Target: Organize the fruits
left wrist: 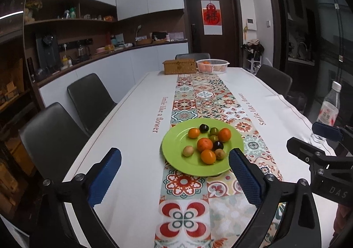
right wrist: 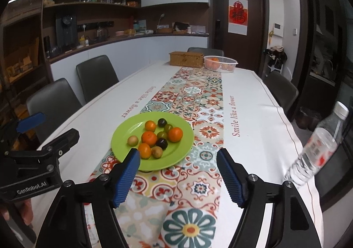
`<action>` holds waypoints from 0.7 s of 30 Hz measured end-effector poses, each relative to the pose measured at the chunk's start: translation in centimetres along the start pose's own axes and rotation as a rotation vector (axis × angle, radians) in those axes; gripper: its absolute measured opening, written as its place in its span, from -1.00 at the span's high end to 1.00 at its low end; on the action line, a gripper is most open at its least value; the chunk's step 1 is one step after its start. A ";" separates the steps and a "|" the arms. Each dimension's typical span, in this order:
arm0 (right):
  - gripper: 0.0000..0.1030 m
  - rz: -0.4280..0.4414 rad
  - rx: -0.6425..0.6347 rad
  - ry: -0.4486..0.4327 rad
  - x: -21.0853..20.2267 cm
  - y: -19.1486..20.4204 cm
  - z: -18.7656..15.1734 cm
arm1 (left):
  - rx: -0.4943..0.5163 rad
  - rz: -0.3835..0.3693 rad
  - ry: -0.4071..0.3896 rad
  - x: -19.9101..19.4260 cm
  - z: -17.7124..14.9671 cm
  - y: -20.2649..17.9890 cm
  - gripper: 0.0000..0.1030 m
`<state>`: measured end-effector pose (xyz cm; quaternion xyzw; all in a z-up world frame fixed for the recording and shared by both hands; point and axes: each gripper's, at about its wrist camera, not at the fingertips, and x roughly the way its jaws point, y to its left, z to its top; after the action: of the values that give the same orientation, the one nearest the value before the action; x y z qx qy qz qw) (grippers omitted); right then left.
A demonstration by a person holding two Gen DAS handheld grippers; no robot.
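The left gripper [left wrist: 175, 173] hung with jaws wide apart and nothing between them, near the plate's near-left rim; the green plate [left wrist: 176, 144] lay on the table's patterned runner [left wrist: 196, 95], holding a mixed heap: four oranges [left wrist: 204, 144], two dark plums [left wrist: 204, 127], several small greenish fruits [left wrist: 188, 150]; the right gripper [right wrist: 178, 173] was likewise spread and bare; at the far end a white basket [left wrist: 212, 65] showed orange fruit. The mix suggested sorting remained, or that gathering was done.

The left gripper [left wrist: 175, 173] and right gripper [right wrist: 178, 174] hover side by side at the near end, jaws spread wide, both empty.
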<state>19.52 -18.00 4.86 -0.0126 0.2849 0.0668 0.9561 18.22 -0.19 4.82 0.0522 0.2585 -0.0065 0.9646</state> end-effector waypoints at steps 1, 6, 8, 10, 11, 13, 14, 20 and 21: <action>-0.44 0.002 0.005 -0.004 -0.6 -0.1 -0.2 | 0.000 -0.001 -0.001 -0.5 -0.1 0.0 -0.94; -0.45 -0.005 0.022 -0.018 -2.9 -0.2 -0.9 | -0.005 -0.023 -0.012 -3.2 -0.6 -0.1 -1.00; -0.52 -0.009 0.024 -0.029 -4.0 -0.2 -1.2 | -0.007 -0.027 -0.016 -4.1 -0.8 -0.2 -1.00; -0.53 -0.014 0.019 -0.041 -4.6 -0.1 -1.4 | -0.009 -0.033 -0.013 -4.7 -0.9 -0.3 -1.00; -0.53 -0.014 0.016 -0.047 -5.1 -0.1 -1.5 | -0.009 -0.035 -0.010 -5.0 -1.0 -0.4 -1.00; -0.53 -0.016 0.009 -0.056 -5.9 0.0 -1.8 | -0.011 -0.037 -0.007 -5.7 -1.1 -0.5 -1.00; -0.53 -0.016 0.008 -0.059 -6.2 0.0 -1.8 | -0.011 -0.039 -0.009 -5.9 -1.1 -0.5 -1.00; -0.53 -0.019 0.014 -0.086 -8.4 -0.2 -2.2 | -0.007 -0.043 -0.025 -7.8 -1.4 -1.0 -1.00; -0.53 -0.020 0.013 -0.090 -8.7 -0.2 -2.3 | -0.007 -0.044 -0.027 -8.1 -1.4 -1.1 -1.00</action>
<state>11.03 -19.40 7.67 -0.0061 0.2420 0.0559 0.9687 10.50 -1.27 7.52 0.0432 0.2466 -0.0278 0.9677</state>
